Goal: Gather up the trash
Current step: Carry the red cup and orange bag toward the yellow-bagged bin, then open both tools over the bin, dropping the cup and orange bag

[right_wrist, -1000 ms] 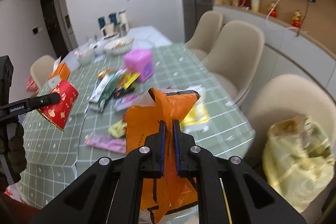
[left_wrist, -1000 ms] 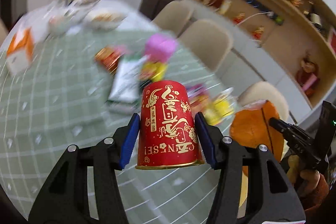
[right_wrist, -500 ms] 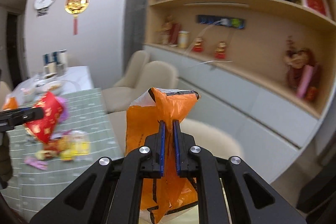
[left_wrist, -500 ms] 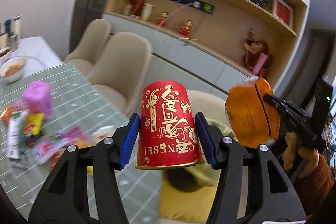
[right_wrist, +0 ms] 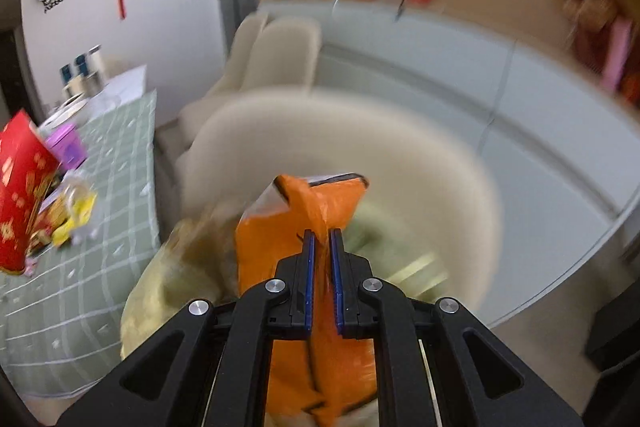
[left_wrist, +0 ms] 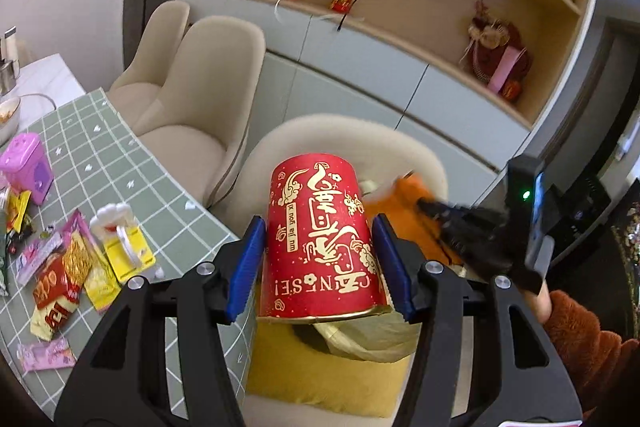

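Note:
My left gripper (left_wrist: 320, 247) is shut on a red paper cup (left_wrist: 320, 239) with gold lettering, held upside down over a yellow trash bag (left_wrist: 340, 359) that lies on a beige chair (left_wrist: 400, 147). My right gripper (right_wrist: 322, 239) is shut on an orange snack wrapper (right_wrist: 312, 211), held just above the same yellow bag (right_wrist: 168, 287). The wrapper (left_wrist: 404, 203) and right gripper (left_wrist: 424, 205) show to the right of the cup in the left wrist view. The cup (right_wrist: 20, 187) shows at the left edge of the right wrist view.
A green checked table (left_wrist: 100, 155) at left carries several snack wrappers (left_wrist: 72, 267), a yellow package (left_wrist: 120, 243) and a pink box (left_wrist: 26, 163). Two more beige chairs (left_wrist: 200, 99) stand behind. A grey cabinet and wooden shelves (left_wrist: 400, 39) line the wall.
Both grippers have swung away from the table and down to the chair with the yellow bag. The cup and the orange wrapper stay gripped. The right view is blurred by motion.

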Available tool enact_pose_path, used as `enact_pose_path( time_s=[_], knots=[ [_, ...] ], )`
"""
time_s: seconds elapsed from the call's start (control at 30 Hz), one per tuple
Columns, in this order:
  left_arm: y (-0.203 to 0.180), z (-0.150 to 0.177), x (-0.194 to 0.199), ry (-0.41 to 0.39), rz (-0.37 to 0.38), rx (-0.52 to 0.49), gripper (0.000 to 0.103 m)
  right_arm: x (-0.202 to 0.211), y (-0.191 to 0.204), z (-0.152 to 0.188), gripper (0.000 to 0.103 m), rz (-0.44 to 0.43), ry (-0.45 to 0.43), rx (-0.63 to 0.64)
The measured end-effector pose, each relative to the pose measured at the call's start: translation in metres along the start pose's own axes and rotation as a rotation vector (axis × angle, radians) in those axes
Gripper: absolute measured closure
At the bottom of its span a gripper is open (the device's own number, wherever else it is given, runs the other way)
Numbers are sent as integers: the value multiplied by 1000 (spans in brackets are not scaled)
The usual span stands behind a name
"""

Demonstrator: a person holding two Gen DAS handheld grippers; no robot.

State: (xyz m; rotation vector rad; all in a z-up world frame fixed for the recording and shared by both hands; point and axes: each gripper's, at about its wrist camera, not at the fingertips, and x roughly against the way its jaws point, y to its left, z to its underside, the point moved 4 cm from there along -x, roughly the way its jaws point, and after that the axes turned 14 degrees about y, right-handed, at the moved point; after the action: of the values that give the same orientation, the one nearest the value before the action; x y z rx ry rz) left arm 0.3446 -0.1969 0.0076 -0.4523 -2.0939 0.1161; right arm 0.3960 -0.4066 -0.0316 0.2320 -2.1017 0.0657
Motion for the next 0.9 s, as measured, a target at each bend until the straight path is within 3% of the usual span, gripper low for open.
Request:
enact_pose_path(
  time_s=[0.17, 0.4, 0.43, 0.47, 0.5, 0.53, 0.73, 0.9],
  knots=[
    [-1, 7, -19, 50, -13, 8, 51, -16, 23, 24, 94, -108, 76, 49],
    [-32, 1, -51, 82, 25, -38, 51, -1, 9, 26, 89, -188, 51, 10],
    [-35, 0, -52, 82, 30, -42, 51, 6, 3, 26, 73, -195, 31, -2],
    [-39, -3, -54, 82, 34, -47, 51, 11, -2, 25, 48, -207, 11, -15],
    [-43, -5, -57, 82, 40, -54, 51, 19, -10, 24, 40, -229, -18, -27],
    [-47, -7, -60, 84, 44, -61, 51, 27, -16, 24, 38, -249, -53, -39],
    [-77, -16, -100, 174, 86, -120, 50, 60, -59, 30, 38, -121, -141, -100],
    [-99, -18, -152, 286, 81, -159, 50, 66, -95, 46, 38, -92, -147, -199]
  ],
)
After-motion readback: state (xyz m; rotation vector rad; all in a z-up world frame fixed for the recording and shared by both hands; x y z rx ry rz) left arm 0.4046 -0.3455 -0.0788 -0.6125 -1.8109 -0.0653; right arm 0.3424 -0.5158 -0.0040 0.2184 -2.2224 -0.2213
